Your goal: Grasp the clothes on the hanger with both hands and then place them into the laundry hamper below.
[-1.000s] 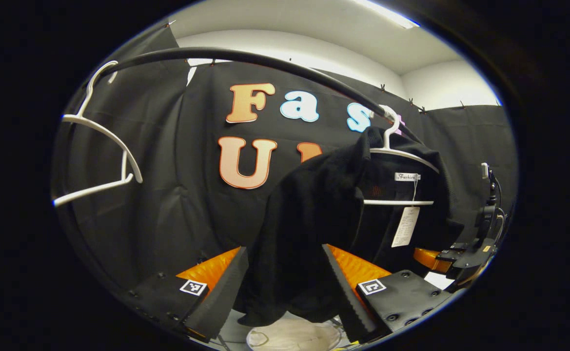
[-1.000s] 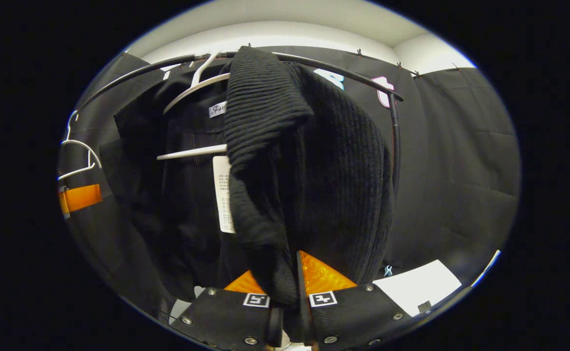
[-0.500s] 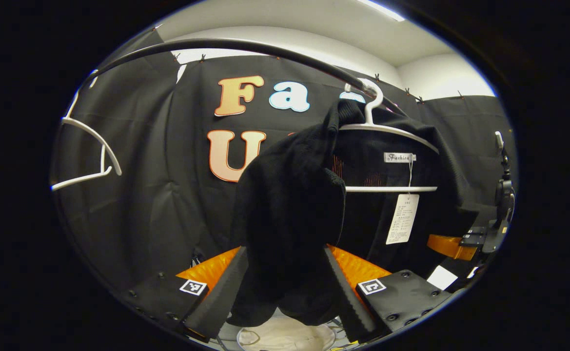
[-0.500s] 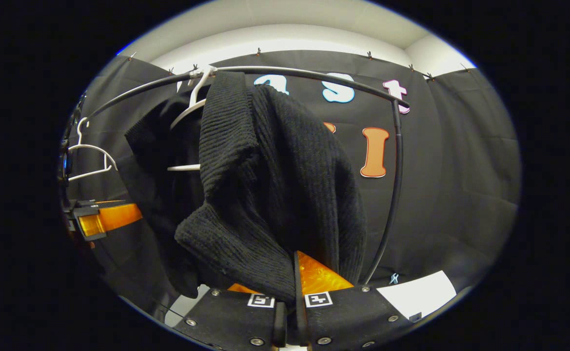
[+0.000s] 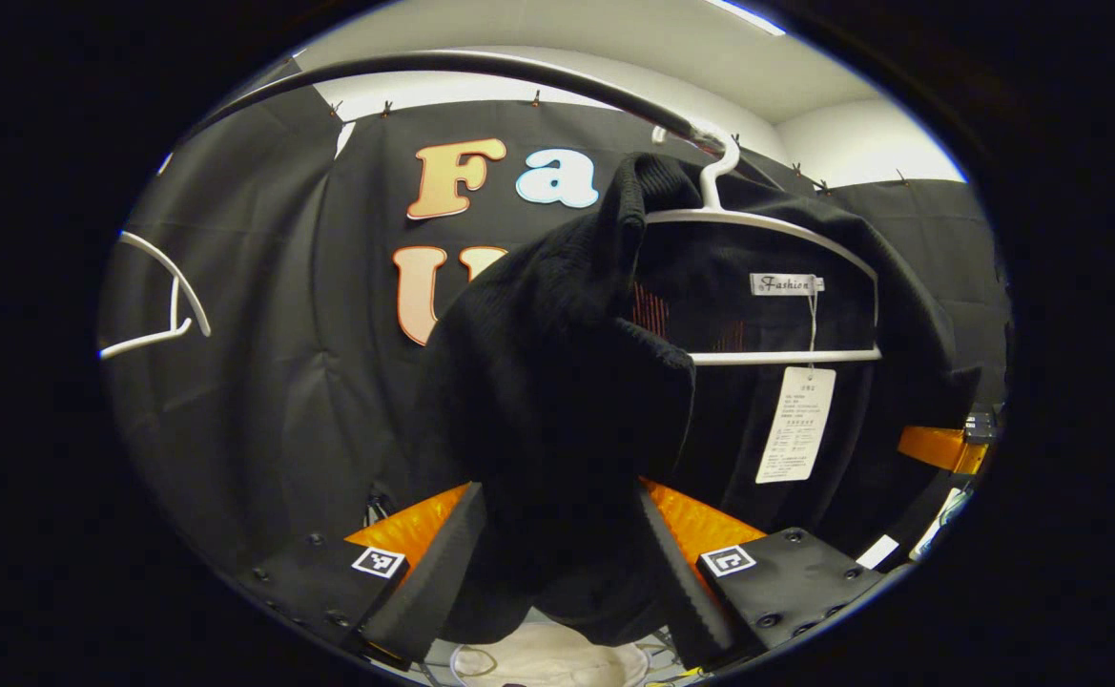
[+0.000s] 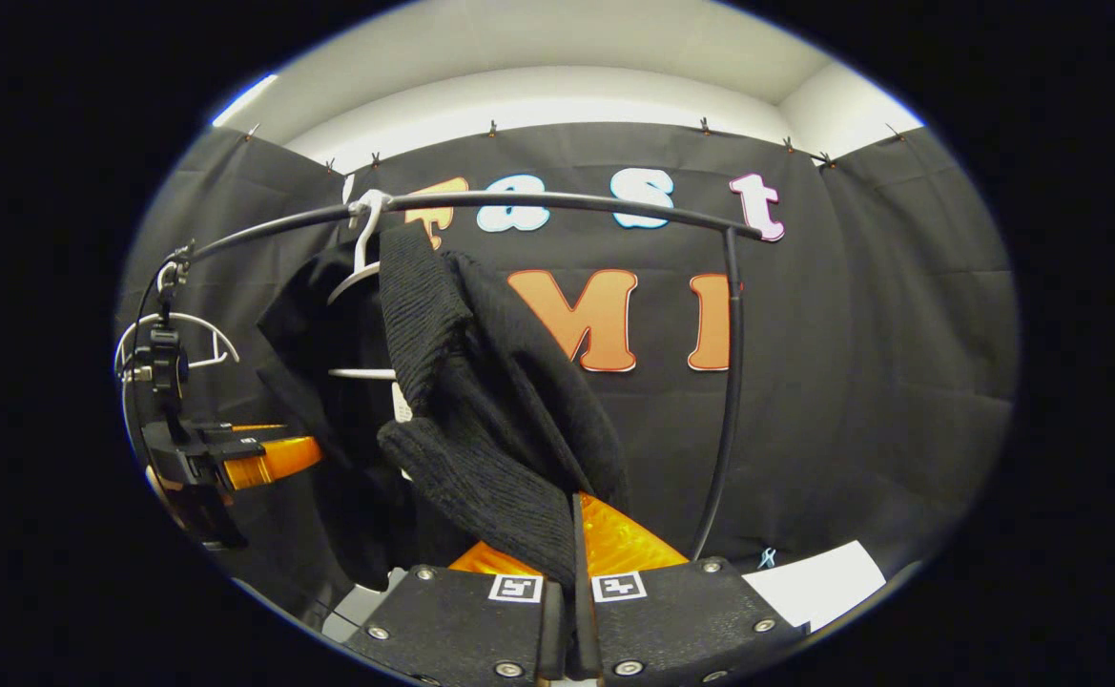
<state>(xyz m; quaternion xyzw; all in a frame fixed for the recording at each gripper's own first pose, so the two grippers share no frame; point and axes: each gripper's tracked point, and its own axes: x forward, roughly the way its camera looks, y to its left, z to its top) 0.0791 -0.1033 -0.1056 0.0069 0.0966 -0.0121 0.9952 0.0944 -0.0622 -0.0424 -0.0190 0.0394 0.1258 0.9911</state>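
Black cloth lines the booth behind a curved dark rail (image 6: pixel 557 201), from which a white hanger (image 5: pixel 757 221) carries the black knitted garment (image 5: pixel 557 382). A paper tag (image 5: pixel 797 424) dangles from the garment's neck label, and a second, bare hanger (image 5: pixel 161 310) hangs far to the left on the same rail.

In the left gripper view, the left gripper (image 5: pixel 557 544) has its fingers set apart with a thick fold of the garment hanging between them; the cloth fills the gap, but whether both pads press on it I cannot tell. Below, near the bottom edge, a pale rim shows, probably the laundry hamper (image 5: pixel 547 660).

In the right gripper view, the right gripper (image 6: pixel 571 558) is drawn nearly together and pinches a rolled edge of the knit, the cloth stretched from the hanger down to the fingers. To the left, well apart, the other gripper (image 6: pixel 233 458) shows beside the garment.

The knit looks soft, limp and moderately heavy for cloth; it will sag and stretch rather than keep shape, and its ribbed surface should give good friction. Holds at the two shoulder or side edges seem best, so the collar can be lifted clear of the hanger's arms. A likely snag is the neck catching on the hook, or the tag string tangling.
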